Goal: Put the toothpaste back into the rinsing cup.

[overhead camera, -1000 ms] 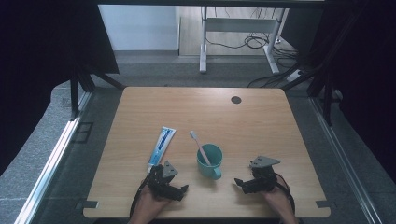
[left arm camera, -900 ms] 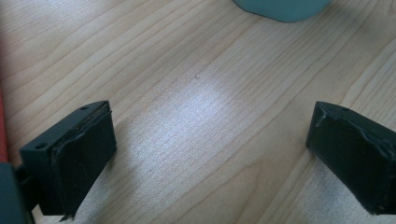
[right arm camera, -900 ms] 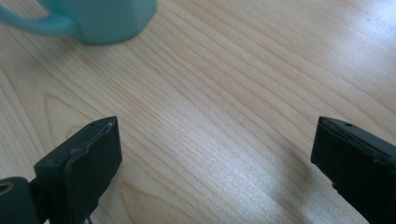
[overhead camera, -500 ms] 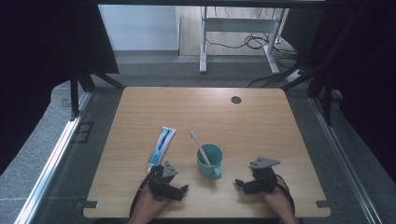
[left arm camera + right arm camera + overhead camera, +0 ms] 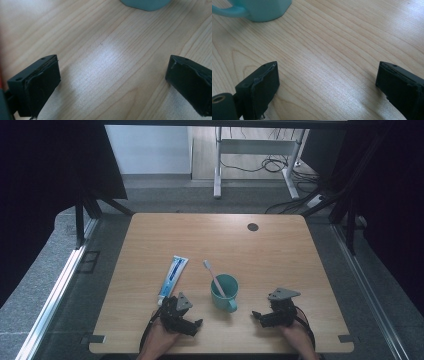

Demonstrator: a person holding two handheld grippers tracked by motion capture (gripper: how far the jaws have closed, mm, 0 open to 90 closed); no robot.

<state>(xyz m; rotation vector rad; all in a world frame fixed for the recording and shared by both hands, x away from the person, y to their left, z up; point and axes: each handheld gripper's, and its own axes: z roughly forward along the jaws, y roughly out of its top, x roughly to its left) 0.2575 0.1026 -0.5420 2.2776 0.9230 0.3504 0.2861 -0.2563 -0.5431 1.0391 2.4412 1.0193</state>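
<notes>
A white-and-blue toothpaste tube lies flat on the light wooden table, left of the teal handled plastic cup. The left gripper rests near the cup's lower left, jaws spread wide over bare wood. A white toothbrush leans in the cup. The right gripper sits right of the cup, jaws wide apart, empty.

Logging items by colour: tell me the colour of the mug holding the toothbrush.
Teal plastic mug, handle included; clearest in the high view.
</notes>
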